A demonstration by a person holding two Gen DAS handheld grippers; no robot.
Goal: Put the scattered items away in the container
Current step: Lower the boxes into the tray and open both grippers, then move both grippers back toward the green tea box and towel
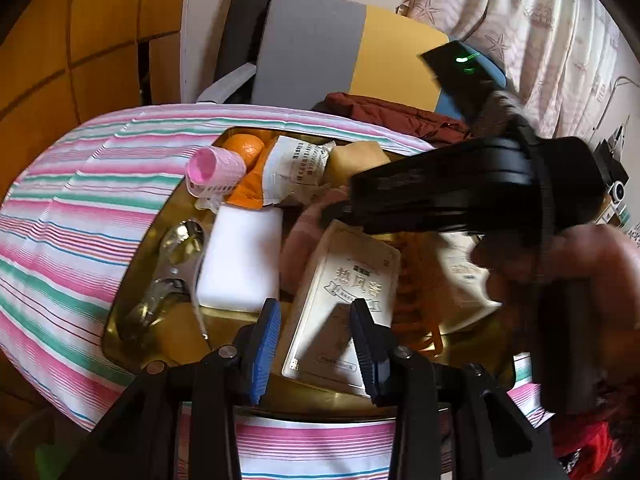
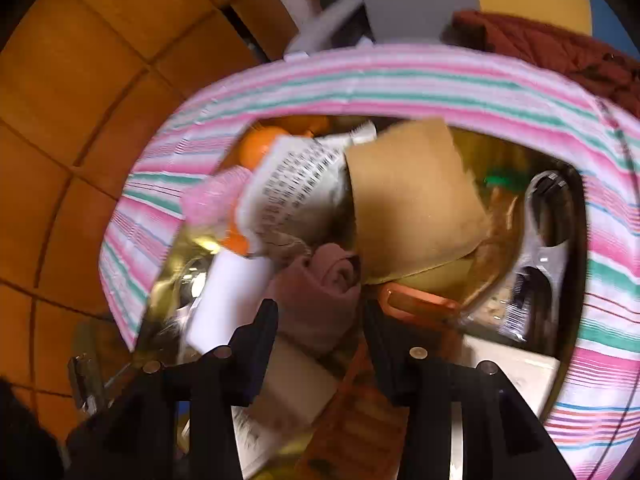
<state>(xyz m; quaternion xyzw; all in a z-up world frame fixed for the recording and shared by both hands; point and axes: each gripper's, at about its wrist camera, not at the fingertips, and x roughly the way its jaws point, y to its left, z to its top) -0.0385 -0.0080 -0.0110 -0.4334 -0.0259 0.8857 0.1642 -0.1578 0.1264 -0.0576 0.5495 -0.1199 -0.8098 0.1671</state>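
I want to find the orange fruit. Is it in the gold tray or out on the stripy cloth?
In. The orange sits inside the gold tray, at its far corner behind the pink roller.

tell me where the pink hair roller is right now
In the left wrist view the pink hair roller sits at the gold tray's far left corner, beside the orange.

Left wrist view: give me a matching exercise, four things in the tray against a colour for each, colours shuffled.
Things:
1. hair roller
2. foam block
3. round fruit
4. pads of the left tongs

Colours:
a. white
b. blue
c. pink
d. orange

Pairs: 1-c, 2-a, 3-d, 4-b
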